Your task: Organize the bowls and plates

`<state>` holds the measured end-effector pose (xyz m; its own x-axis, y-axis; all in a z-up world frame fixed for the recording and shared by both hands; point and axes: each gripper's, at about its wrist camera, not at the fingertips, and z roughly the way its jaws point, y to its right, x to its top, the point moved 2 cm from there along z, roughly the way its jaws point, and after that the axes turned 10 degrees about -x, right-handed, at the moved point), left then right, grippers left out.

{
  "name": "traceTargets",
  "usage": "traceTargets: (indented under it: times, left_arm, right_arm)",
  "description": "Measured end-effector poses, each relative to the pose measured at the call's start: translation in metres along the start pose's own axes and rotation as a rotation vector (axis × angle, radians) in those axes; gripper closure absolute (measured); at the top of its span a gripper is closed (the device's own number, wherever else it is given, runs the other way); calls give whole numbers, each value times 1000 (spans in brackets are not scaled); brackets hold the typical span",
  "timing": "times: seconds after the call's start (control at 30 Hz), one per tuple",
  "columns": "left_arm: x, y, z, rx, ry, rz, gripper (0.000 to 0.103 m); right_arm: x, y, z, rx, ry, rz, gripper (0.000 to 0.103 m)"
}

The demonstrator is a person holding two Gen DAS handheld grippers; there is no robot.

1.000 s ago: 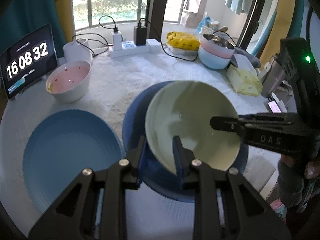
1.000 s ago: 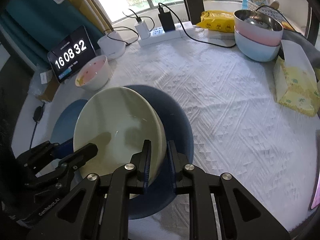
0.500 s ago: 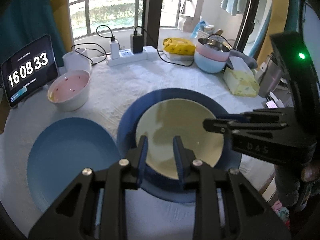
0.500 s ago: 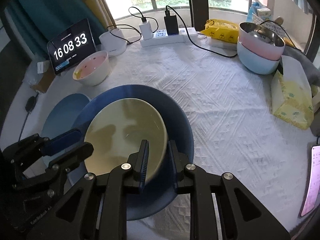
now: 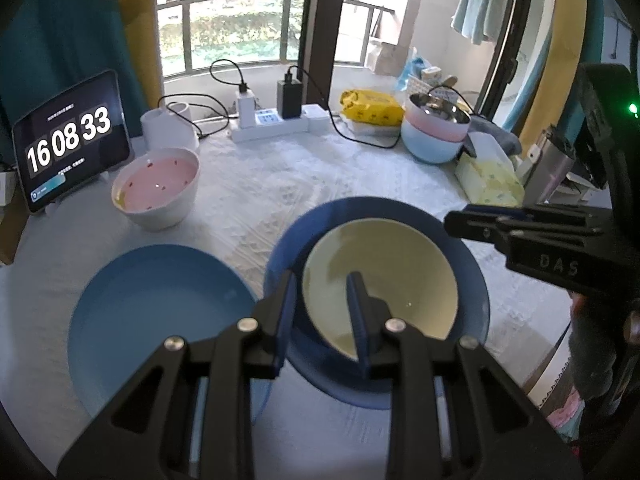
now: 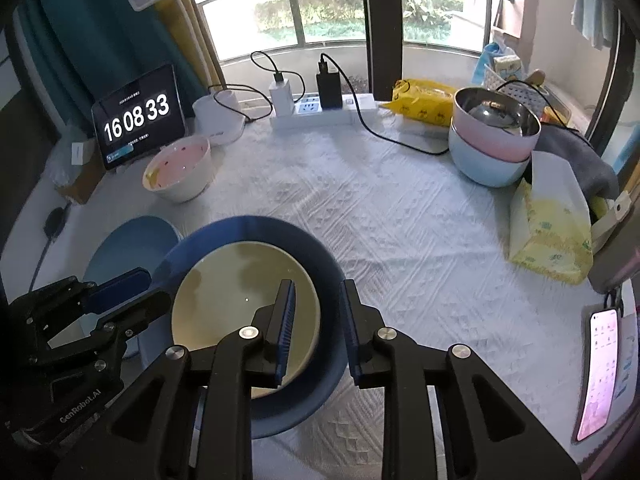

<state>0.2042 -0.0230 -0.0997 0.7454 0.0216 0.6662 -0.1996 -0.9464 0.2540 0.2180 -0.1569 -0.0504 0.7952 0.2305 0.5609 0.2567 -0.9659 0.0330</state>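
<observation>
The pale-yellow bowl (image 5: 380, 276) sits nested in a dark-blue plate (image 5: 476, 280), both tongs spread.

Ahead of the right fingers (image 6: 286, 312): broad bare counter (image 6: 360, 216) up to the power strip (image 6: 320, 114), open for passage. Left of those fingers, blocked by the cream plate (image 6: 224, 300) lying in the dark blue plate (image 6: 256, 226), with the left gripper (image 6: 116, 300) just beyond its far rim. Right of them, hemmed in by the tissue pack (image 6: 548, 240), the stacked bowls (image 6: 492, 148) and the phone (image 6: 600, 368) at the counter edge. Ahead of the left fingers (image 5: 356, 308): same two plates directly beneath, then open cloth beyond. To their left, the light blue plate (image 5: 156, 312) low and flat, the pink bowl (image 5: 158, 186) and the tablet (image 5: 68, 140) standing farther ahead. To their right, crossed by the right gripper (image 5: 520, 220).
</observation>
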Motion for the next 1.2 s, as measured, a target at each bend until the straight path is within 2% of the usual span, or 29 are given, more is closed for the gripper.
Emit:
traceTargets:
  times: [0.73,0.8,1.2]
  left_arm:
    - [15,-62,-25,28,81,-90,67]
    - [17,-69,-28,28,91,-100,57]
    - [24,-126,-41,68,133,-166,57]
  right_arm:
    - [34,-42,0,8,16,-70,79]
    - [38,-48,1,9,15,-77,79]
    - [63,-90,16,43,0,-123,79]
